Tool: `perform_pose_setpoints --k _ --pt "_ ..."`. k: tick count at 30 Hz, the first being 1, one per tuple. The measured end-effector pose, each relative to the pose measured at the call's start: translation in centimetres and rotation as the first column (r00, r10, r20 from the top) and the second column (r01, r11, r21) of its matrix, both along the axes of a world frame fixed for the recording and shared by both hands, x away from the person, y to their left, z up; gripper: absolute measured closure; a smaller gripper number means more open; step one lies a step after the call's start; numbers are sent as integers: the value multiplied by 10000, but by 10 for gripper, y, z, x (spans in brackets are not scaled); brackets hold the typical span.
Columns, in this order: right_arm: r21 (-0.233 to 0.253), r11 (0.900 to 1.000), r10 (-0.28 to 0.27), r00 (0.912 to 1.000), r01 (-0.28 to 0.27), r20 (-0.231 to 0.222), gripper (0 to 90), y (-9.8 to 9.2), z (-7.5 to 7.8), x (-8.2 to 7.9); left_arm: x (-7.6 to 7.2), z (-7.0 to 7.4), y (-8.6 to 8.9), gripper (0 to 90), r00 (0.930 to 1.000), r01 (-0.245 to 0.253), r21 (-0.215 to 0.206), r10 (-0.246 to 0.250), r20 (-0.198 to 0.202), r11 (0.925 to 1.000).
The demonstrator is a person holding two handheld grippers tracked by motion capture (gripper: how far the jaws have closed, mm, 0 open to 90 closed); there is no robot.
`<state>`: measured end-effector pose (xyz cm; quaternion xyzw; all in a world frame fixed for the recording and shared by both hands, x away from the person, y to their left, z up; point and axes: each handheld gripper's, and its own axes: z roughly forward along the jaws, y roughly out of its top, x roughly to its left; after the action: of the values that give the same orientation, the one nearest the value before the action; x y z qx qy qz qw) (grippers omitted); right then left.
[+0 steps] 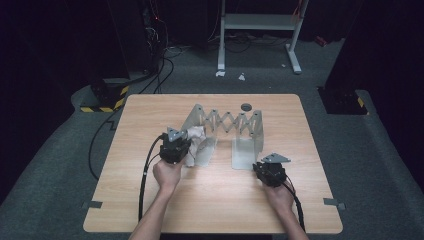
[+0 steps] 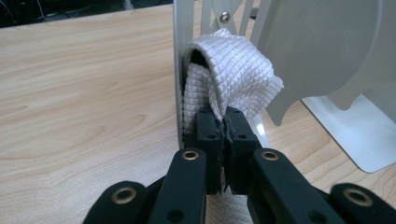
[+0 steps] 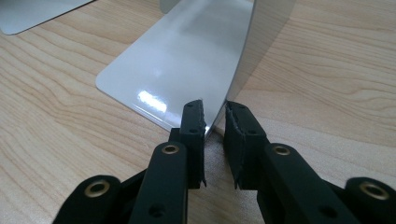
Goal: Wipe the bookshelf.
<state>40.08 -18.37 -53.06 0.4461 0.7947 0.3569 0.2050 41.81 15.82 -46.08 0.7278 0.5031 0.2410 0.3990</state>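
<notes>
While left gripper (image 2: 223, 127) pinches cloth (image 2: 233, 70), right gripper (image 3: 215, 121) low, jaws apart.

It's a light wooden table (image 1: 150, 200) with rounded corners, standing on grey carpet. Sitting right on it, a bit past the middle, is a silver metal expanding rack (image 1: 227, 122) with a scissor-style lattice across the back and flat end plates whose feet rest on the wood. A white waffle-textured cloth (image 1: 196, 145) is bunched up at the rack's left end, draped over the plate there. Behind the rack, near the far edge, there's a small dark round thing (image 1: 245, 106), too small to tell what.
</notes>
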Motion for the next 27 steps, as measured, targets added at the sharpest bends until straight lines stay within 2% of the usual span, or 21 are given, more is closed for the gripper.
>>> perform_pose_setpoints --k 14,21,27 --pt "9 10000 -5 10000 5 -9 776 0 0 0 0 -23 0 864 9984 -112 -56 109 -560 9999" --pt "26 10000 3 10000 -3 -20 777 0 0 0 0 -41 -1 864 9948 -160 171 176 -1007 9997" --pt "42 10000 -6 10000 6 -29 777 0 0 0 2 -52 -1 864 9919 -259 233 286 -1240 9994"
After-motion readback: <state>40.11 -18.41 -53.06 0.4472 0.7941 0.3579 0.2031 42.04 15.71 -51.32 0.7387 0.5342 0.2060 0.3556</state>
